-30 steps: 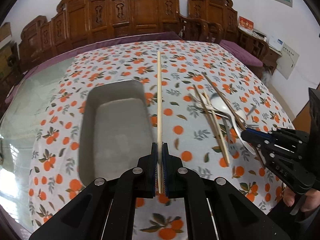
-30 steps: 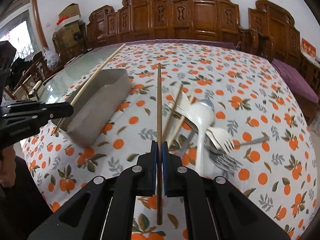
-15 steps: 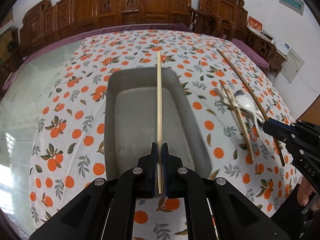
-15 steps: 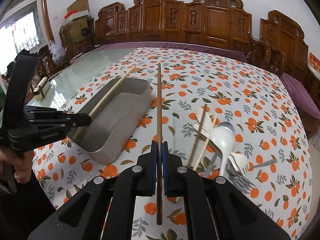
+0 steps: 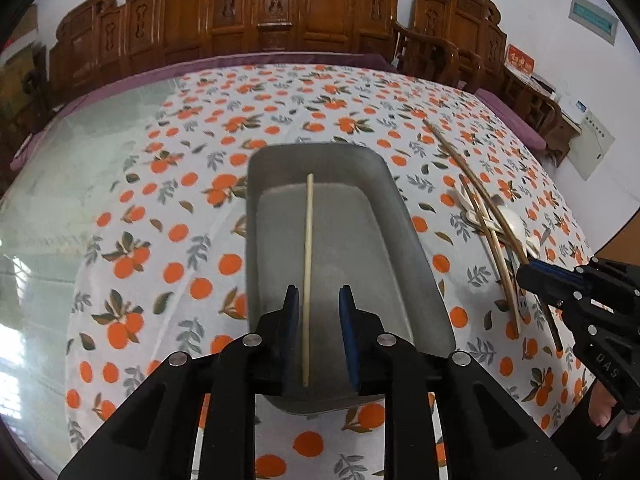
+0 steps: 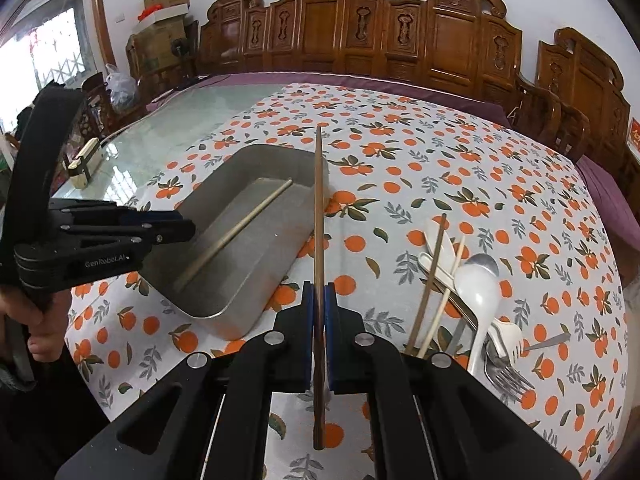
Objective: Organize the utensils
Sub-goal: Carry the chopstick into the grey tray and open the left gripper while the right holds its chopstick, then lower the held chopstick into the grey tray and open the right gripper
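Note:
A pale chopstick (image 5: pixel 307 272) lies lengthwise on the floor of the grey metal tray (image 5: pixel 404 216). My left gripper (image 5: pixel 319 312) hovers over the tray's near end, its jaws opening; the chopstick runs between them without the pads pressing it. From the right wrist view the same chopstick (image 6: pixel 236 232) rests in the tray (image 6: pixel 224 316), in front of the left gripper (image 6: pixel 176 226). My right gripper (image 6: pixel 319 300) is shut on a dark brown chopstick (image 6: pixel 318 208) whose far end reaches over the tray's right corner. To the right lies a pile with a white spoon (image 6: pixel 476 292), forks (image 6: pixel 508 376) and more chopsticks (image 6: pixel 430 280).
An orange-print cloth (image 6: pixel 400 184) covers the table; bare glass top (image 6: pixel 168 132) lies to the left with a small cream object (image 6: pixel 84 162) on it. Carved wooden chairs (image 6: pixel 440 40) line the far side. A person's hand (image 6: pixel 44 332) grips the left tool.
My left gripper moved over the tray, then let go of the pale chopstick, which now lies in the tray. My right gripper drifted left with the dark chopstick, towards the tray.

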